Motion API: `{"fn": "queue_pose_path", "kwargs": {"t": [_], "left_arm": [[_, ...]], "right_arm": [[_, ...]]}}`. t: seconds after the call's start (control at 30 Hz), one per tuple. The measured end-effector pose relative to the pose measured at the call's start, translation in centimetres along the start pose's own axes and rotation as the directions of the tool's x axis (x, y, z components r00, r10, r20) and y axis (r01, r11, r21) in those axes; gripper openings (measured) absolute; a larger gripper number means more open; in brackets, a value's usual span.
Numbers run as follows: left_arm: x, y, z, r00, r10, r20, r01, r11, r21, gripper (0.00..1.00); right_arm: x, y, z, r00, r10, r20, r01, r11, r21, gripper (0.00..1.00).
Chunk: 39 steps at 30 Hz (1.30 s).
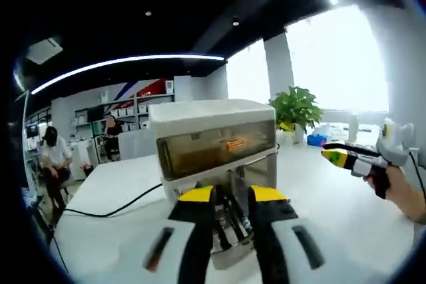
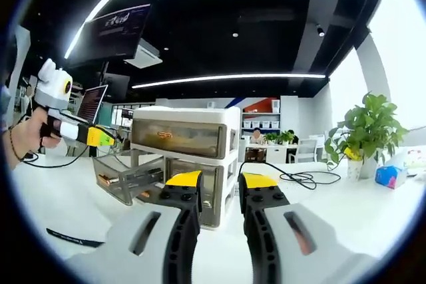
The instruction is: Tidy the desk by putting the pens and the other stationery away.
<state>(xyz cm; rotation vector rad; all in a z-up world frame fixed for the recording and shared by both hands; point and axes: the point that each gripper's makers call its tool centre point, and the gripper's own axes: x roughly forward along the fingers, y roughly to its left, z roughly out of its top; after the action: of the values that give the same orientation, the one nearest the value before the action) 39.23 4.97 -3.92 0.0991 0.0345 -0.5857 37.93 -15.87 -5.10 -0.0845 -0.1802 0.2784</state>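
Note:
A white drawer unit (image 1: 213, 141) (image 2: 186, 154) with clear drawers stands on the white desk (image 1: 120, 237). Its lower drawer (image 2: 126, 177) is pulled out and holds a few small items; one is orange-brown (image 2: 106, 179). In the left gripper view that open drawer (image 1: 229, 231) lies just past my left gripper (image 1: 231, 197), whose yellow-tipped jaws stand apart with nothing gripped. My right gripper (image 2: 219, 183) is open and empty, a short way before the unit's front. The other gripper enters each view in a hand: the right gripper (image 1: 346, 159), the left gripper (image 2: 83, 134).
A potted plant (image 1: 296, 108) (image 2: 366, 131) stands behind the unit. A black cable (image 1: 113, 211) (image 2: 299, 179) trails over the desk. A dark strip (image 2: 73, 236) lies near the front edge. A blue pack (image 2: 388, 175) sits by the plant. People sit at the far left (image 1: 53, 157).

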Motion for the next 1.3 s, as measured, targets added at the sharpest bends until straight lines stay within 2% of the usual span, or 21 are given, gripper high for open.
{"fn": "queue_pose_path", "kwargs": {"t": [0.13, 0.27, 0.3, 0.4, 0.43, 0.5, 0.53, 0.57, 0.6, 0.67, 0.73, 0.77, 0.83, 0.93, 1.0, 1.03, 1.1, 1.13, 1.2, 1.23, 1.3], "left_arm": [[-2.0, -0.4, -0.2, 0.998, -0.019, 0.059, 0.019, 1.000, 0.005, 0.20], [-3.6, -1.9, -1.2, 0.996, -0.063, 0.070, 0.064, 0.998, -0.014, 0.20], [-3.8, -1.9, -1.4, 0.994, -0.056, 0.093, 0.056, 0.998, 0.007, 0.20], [-4.5, -0.7, -1.1, 0.986, 0.030, 0.165, -0.040, 0.998, 0.058, 0.20], [-4.9, -0.8, -0.8, 0.981, 0.025, 0.191, -0.040, 0.996, 0.078, 0.20], [-5.9, -1.3, -0.1, 0.968, 0.025, 0.248, -0.035, 0.999, 0.033, 0.22], [-6.1, -1.2, -0.1, 0.967, 0.029, 0.254, -0.037, 0.999, 0.027, 0.24], [-6.1, -1.0, -0.3, 0.968, 0.042, 0.248, -0.049, 0.999, 0.022, 0.26], [-6.1, -0.5, -1.3, 0.979, 0.068, 0.195, -0.070, 0.998, 0.004, 0.26], [-6.3, -0.6, -1.9, 0.981, 0.042, 0.187, -0.038, 0.999, -0.028, 0.24], [-6.7, -0.8, -2.7, 0.986, 0.040, 0.160, -0.021, 0.993, -0.115, 0.25], [-7.1, -1.0, -2.8, 0.986, 0.032, 0.164, -0.010, 0.991, -0.131, 0.25], [-7.7, -1.1, -2.9, 0.982, 0.034, 0.183, -0.012, 0.993, -0.121, 0.25], [-8.4, -2.2, -3.0, 0.978, 0.011, 0.211, -0.013, 1.000, 0.011, 0.26], [-8.8, -3.3, -3.1, 0.975, -0.025, 0.220, 0.015, 0.999, 0.045, 0.27], [-9.1, -4.2, -3.4, 0.974, -0.056, 0.219, 0.050, 0.998, 0.029, 0.27], [-9.3, -5.5, -3.9, 0.971, -0.096, 0.218, 0.112, 0.992, -0.060, 0.26], [-9.4, -6.0, -4.2, 0.971, -0.109, 0.212, 0.126, 0.990, -0.069, 0.26], [-9.5, -6.6, -5.1, 0.978, -0.113, 0.177, 0.119, 0.993, -0.024, 0.26], [-9.6, -6.9, -5.9, 0.985, -0.105, 0.138, 0.105, 0.994, 0.011, 0.26], [-10.4, -7.3, -7.4, 0.994, -0.088, 0.066, 0.088, 0.996, -0.008, 0.26]], "right_arm": [[0.3, 1.0, -0.8, 0.999, 0.027, -0.031, -0.027, 0.999, -0.018, 0.25], [0.5, 1.2, -1.5, 0.998, 0.037, -0.056, -0.039, 0.999, -0.022, 0.25], [0.5, 1.2, -1.6, 0.998, 0.035, -0.059, -0.036, 0.999, -0.021, 0.25], [0.7, 1.1, -2.5, 0.995, 0.040, -0.090, -0.042, 0.999, -0.025, 0.23], [0.7, 1.3, -2.6, 0.994, 0.049, -0.094, -0.051, 0.998, -0.021, 0.22], [0.8, 2.0, -2.7, 0.992, 0.083, -0.095, -0.084, 0.996, -0.003, 0.22], [0.9, 2.2, -2.8, 0.991, 0.096, -0.096, -0.097, 0.995, -0.005, 0.22], [0.9, 2.3, -3.0, 0.989, 0.103, -0.103, -0.104, 0.995, -0.004, 0.22], [0.9, 2.3, -3.1, 0.989, 0.102, -0.108, -0.103, 0.995, -0.002, 0.22], [0.9, 2.3, -3.3, 0.989, 0.102, -0.111, -0.102, 0.995, -0.001, 0.22], [0.9, 2.4, -3.4, 0.989, 0.100, -0.111, -0.099, 0.995, 0.010, 0.22], [1.0, 2.7, -3.7, 0.988, 0.104, -0.117, -0.104, 0.995, 0.012, 0.22], [1.0, 3.5, -4.3, 0.981, 0.129, -0.143, -0.130, 0.992, 0.003, 0.22], [0.9, 5.0, -4.6, 0.966, 0.199, -0.166, -0.198, 0.980, 0.023, 0.21], [0.8, 5.7, -4.7, 0.959, 0.229, -0.167, -0.225, 0.973, 0.044, 0.21], [0.8, 5.9, -4.8, 0.957, 0.235, -0.168, -0.231, 0.972, 0.048, 0.21], [0.9, 6.0, -5.2, 0.954, 0.243, -0.177, -0.239, 0.970, 0.044, 0.21], [1.0, 5.9, -5.4, 0.953, 0.238, -0.184, -0.236, 0.971, 0.032, 0.21], [1.1, 5.4, -5.8, 0.954, 0.223, -0.202, -0.224, 0.974, 0.014, 0.21], [1.1, 5.2, -5.9, 0.954, 0.218, -0.205, -0.220, 0.975, 0.011, 0.21], [1.1, 5.0, -5.9, 0.955, 0.211, -0.208, -0.214, 0.977, 0.008, 0.21]]}}
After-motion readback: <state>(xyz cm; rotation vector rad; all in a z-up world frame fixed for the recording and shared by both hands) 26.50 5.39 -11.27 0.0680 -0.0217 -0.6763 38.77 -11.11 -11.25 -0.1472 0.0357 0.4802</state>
